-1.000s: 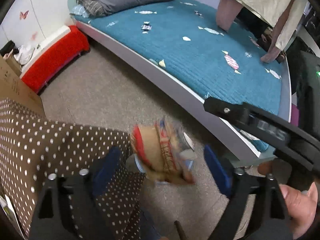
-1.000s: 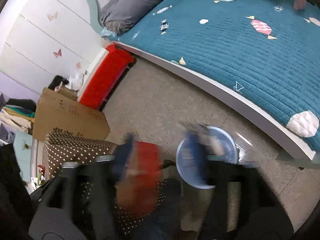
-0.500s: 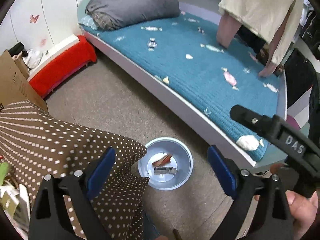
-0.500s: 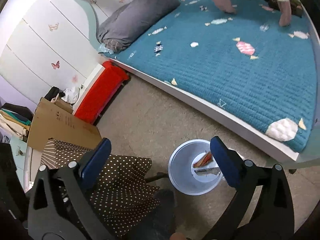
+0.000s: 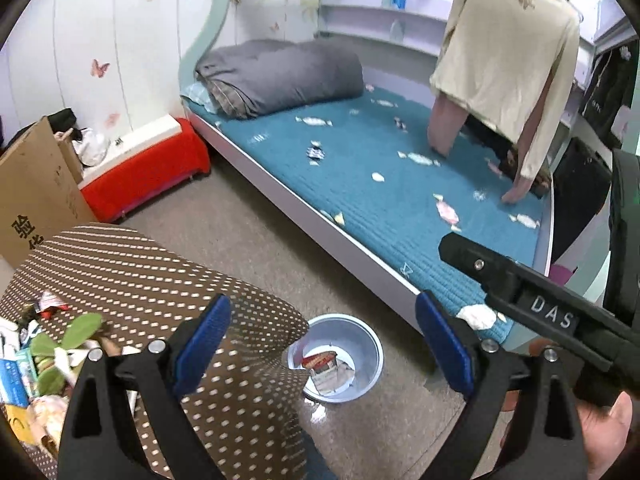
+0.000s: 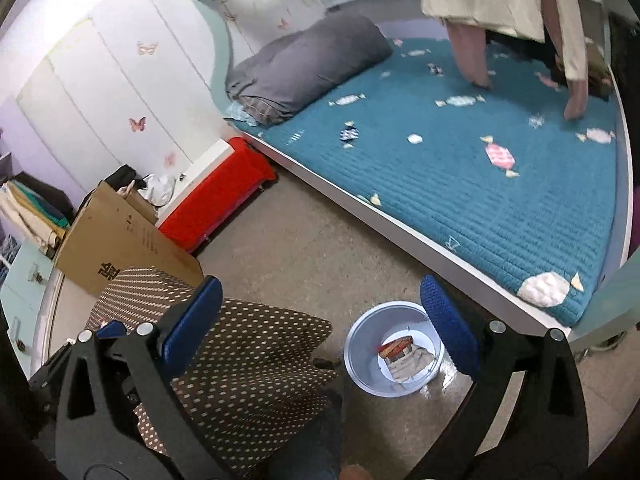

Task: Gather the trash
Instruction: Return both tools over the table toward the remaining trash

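Down between the wide-apart, empty fingers of the left gripper (image 5: 322,344) sits the blue bin (image 5: 338,356) on the floor, crumpled wrappers (image 5: 330,368) inside, a dotted cloth (image 5: 160,300) under the left finger; from the right gripper (image 6: 320,322), jaws spread and holding nothing, the bin (image 6: 394,354) lies just inside its right finger (image 6: 448,324)
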`<state>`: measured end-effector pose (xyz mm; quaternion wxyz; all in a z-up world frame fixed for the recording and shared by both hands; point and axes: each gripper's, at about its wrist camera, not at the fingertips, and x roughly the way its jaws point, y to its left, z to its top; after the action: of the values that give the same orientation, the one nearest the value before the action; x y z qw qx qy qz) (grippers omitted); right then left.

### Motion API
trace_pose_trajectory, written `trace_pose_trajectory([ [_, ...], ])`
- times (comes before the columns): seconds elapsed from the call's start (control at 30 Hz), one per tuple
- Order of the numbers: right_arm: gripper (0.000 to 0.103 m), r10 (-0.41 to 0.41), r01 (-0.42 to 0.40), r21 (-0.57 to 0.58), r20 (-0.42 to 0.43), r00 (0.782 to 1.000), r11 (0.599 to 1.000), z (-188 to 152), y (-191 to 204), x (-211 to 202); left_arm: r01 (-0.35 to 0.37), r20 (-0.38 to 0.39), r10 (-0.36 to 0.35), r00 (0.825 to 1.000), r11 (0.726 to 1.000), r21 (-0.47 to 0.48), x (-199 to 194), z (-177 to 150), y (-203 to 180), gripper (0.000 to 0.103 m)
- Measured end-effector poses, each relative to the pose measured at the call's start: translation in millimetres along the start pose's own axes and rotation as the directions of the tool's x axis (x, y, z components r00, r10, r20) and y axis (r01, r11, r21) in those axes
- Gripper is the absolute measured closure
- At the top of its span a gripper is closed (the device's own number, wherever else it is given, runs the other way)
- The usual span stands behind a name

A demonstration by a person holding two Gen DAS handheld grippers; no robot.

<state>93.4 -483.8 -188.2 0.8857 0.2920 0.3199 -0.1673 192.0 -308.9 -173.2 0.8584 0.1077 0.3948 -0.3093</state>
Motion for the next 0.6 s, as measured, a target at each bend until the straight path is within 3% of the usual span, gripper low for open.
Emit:
trace_pose_trajectory([
  [0.4, 0.006, 0.092, -0.086, -0.152, 0.034, 0.995, 0.985, -16, 86, -35, -0.032, 0.113, 0.043, 0.993, 0.995, -0.094, -82, -25, 64, 0.012],
  [0.6, 0.006, 0.141, -0.133, -0.218, 0.018, 0.99, 0.967, -31, 125, -44, -0.097, 0.143, 0.12, 0.982, 0.983, -0.159, -113, -51, 105, 0.012],
])
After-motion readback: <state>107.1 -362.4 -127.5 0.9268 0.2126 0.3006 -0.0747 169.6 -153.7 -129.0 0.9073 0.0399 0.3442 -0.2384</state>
